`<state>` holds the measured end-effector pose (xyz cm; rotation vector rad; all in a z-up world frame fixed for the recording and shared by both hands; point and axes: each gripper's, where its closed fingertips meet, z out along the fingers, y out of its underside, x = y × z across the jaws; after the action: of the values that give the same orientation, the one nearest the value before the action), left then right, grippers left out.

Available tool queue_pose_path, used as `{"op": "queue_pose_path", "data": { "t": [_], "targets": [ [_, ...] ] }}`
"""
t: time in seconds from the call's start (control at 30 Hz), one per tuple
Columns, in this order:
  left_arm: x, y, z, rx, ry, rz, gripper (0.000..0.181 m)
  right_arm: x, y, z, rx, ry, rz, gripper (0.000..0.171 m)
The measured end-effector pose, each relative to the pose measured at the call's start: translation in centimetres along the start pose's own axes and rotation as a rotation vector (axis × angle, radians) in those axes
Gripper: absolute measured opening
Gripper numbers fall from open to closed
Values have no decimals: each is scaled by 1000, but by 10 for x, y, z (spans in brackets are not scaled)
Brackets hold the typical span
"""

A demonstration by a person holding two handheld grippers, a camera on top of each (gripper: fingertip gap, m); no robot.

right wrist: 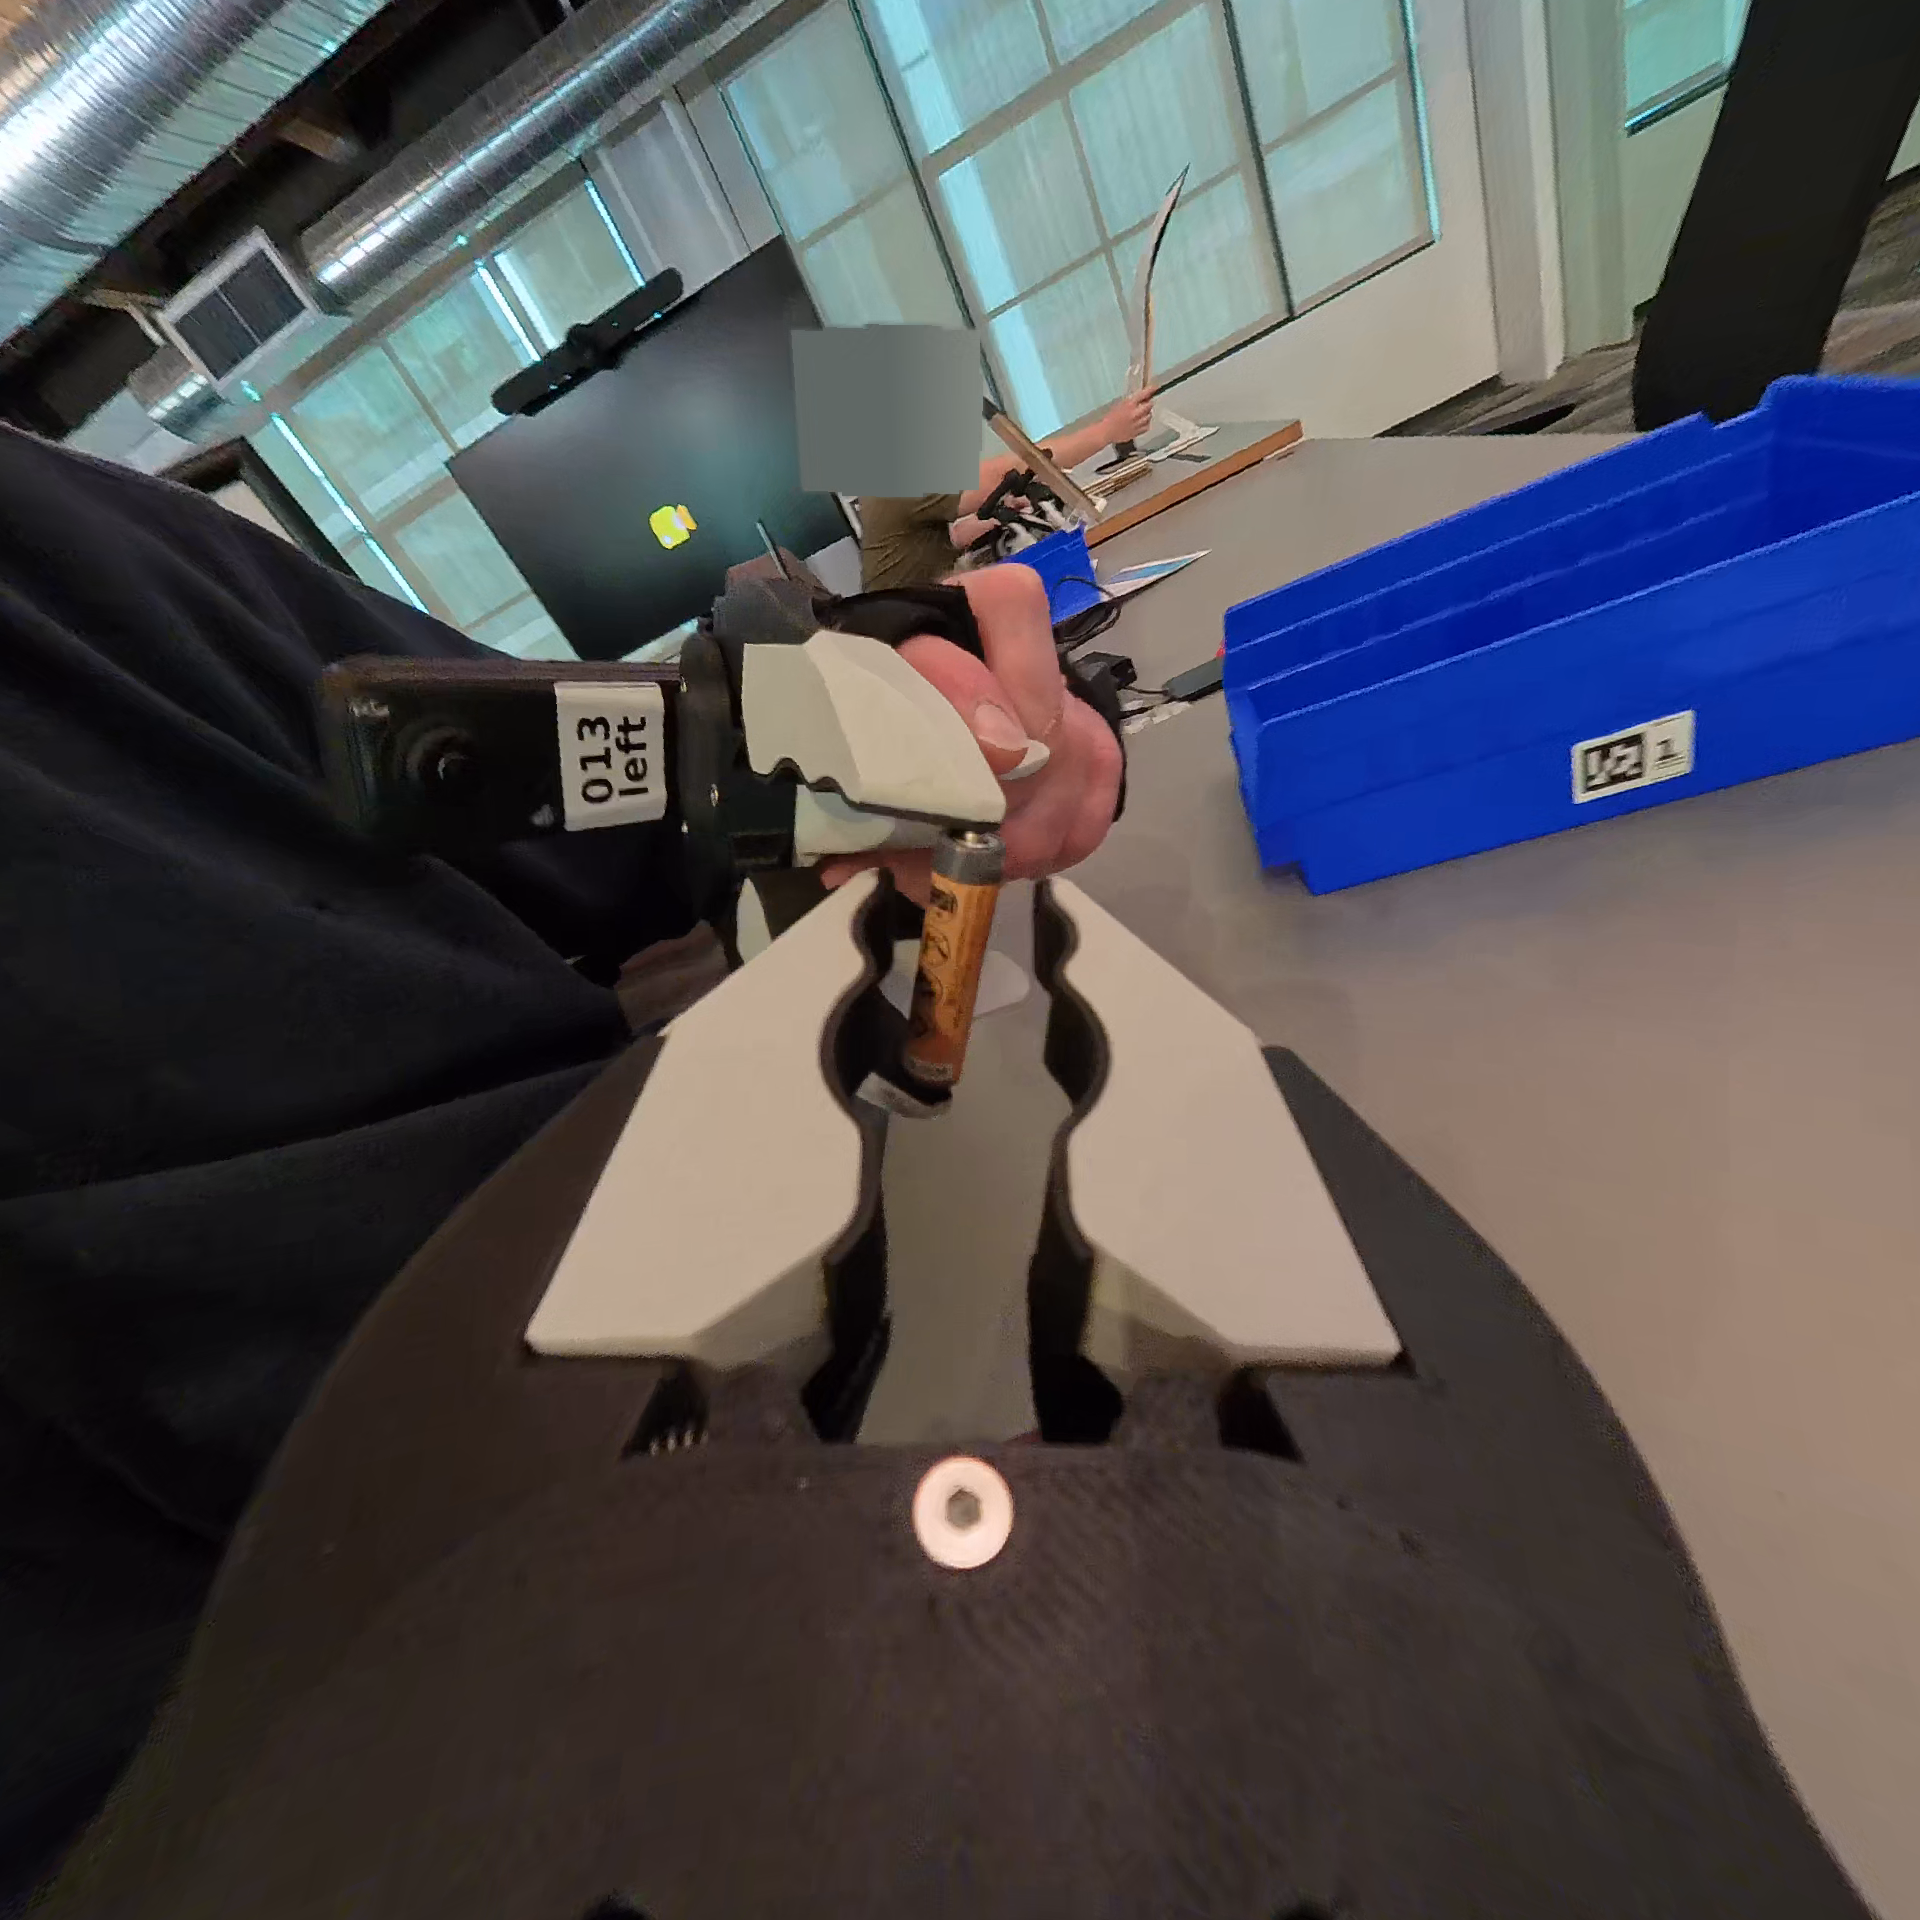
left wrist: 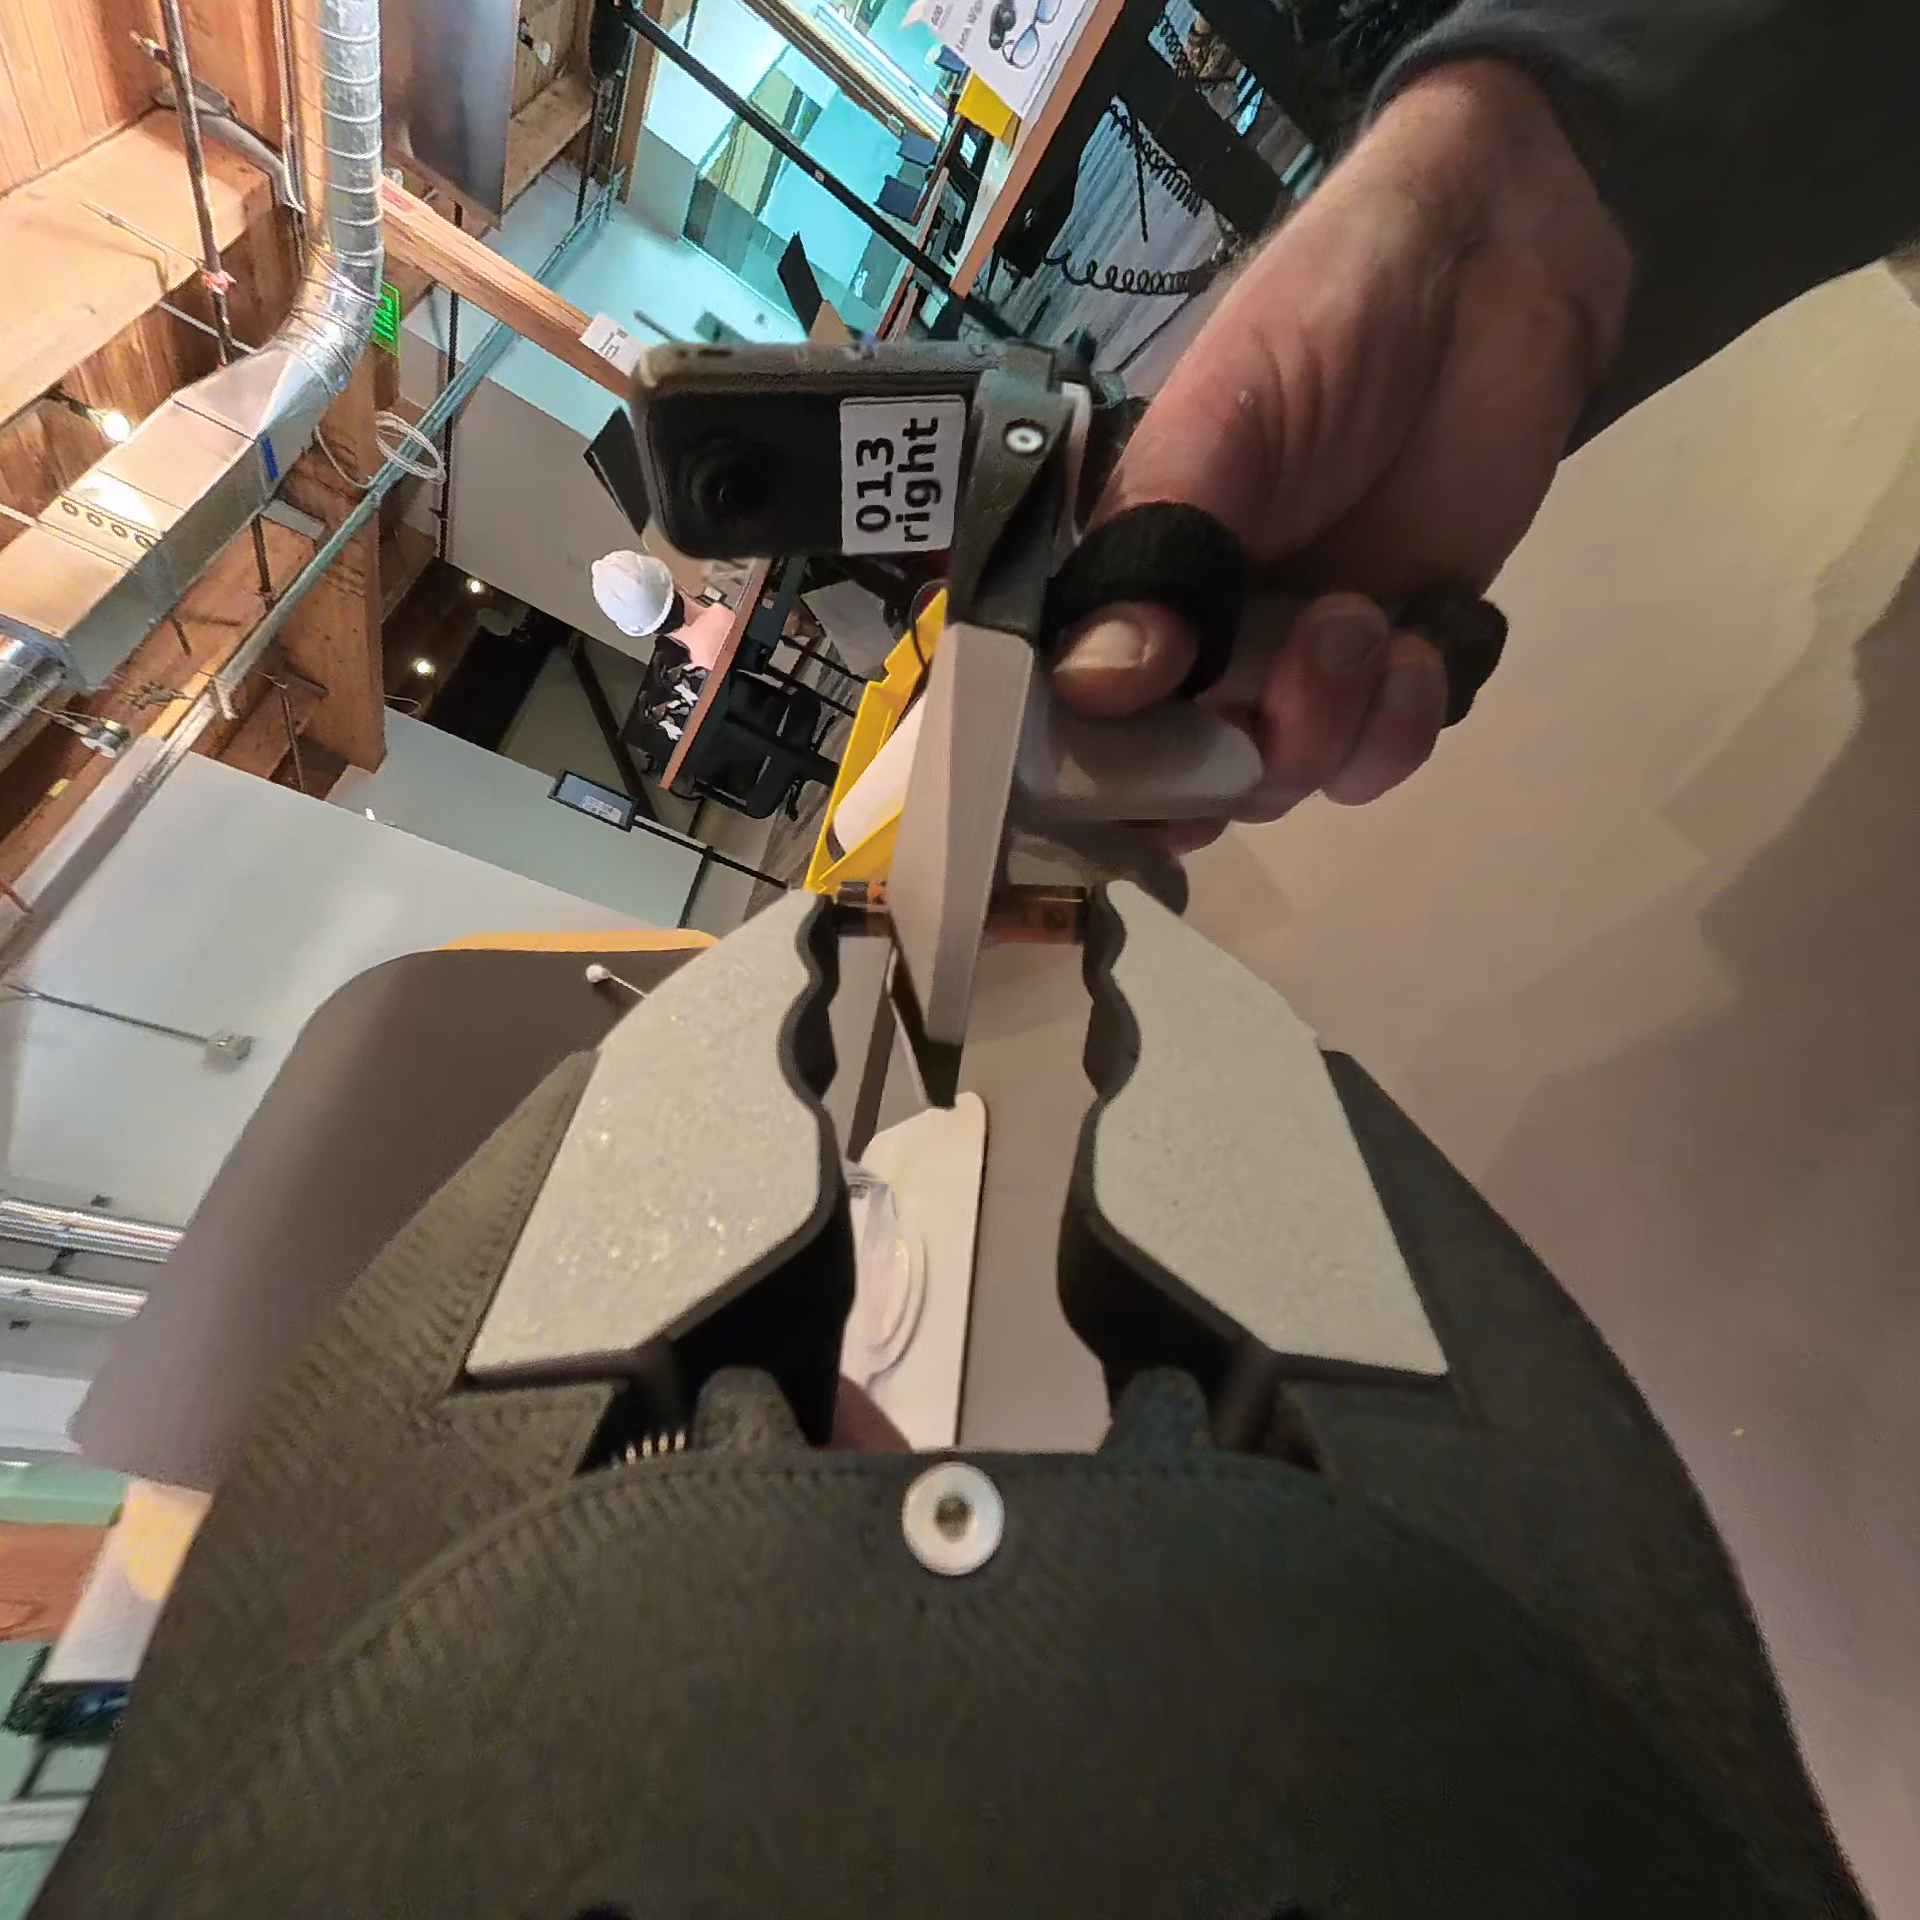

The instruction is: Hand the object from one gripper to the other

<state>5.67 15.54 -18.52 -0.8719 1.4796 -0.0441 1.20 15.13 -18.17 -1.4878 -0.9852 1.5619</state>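
Observation:
A copper-and-black battery (right wrist: 951,966) hangs nearly upright in the right wrist view. My left gripper (right wrist: 940,961) is shut on it end to end, one fingertip on its top cap and one under its bottom. My right gripper (right wrist: 961,888) is open, with a finger on either side of the battery and a gap to each. In the left wrist view the battery (left wrist: 1044,920) lies across between the tips of my left gripper (left wrist: 961,914). One of the right gripper's fingers (left wrist: 961,831) crosses in front of its middle.
A blue bin (right wrist: 1558,665) stands on the grey table (right wrist: 1455,1091) to the right. A yellow bin (left wrist: 873,748) and a flat white card (left wrist: 935,1247) lie beyond the left gripper. A person sits at the table's far end (right wrist: 914,551). A dark sleeve (right wrist: 260,831) fills the left. Only a small space, under 4 cm, lies between the two pairs of fingers.

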Motion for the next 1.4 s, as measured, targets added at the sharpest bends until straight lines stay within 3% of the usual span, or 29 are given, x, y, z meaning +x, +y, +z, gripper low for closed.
{"op": "queue_pose_path", "data": {
  "t": [0.07,0.17,0.43,0.57,0.73,1.1,1.4],
  "targets": [
    [-4,0,-2,11,5,-55,45,1,-3,-5,7,21,-59,34],
    [-11,-1,-6,40,30,-166,45,-1,-13,-15,29,62,-184,37],
    [-20,-8,-12,144,153,-443,45,-11,-26,-29,-88,248,-719,33],
    [-23,-10,-13,175,187,-524,45,-10,-25,-27,-174,275,-851,31],
    [-22,-12,-14,195,218,-563,45,-12,-26,-27,-180,254,-921,36],
    [-14,-20,-16,228,289,-546,45,-24,-18,-23,-159,45,-775,49],
    [-11,-25,-17,252,332,-560,45,-26,-18,-26,-138,28,-787,42]
  ]
}}
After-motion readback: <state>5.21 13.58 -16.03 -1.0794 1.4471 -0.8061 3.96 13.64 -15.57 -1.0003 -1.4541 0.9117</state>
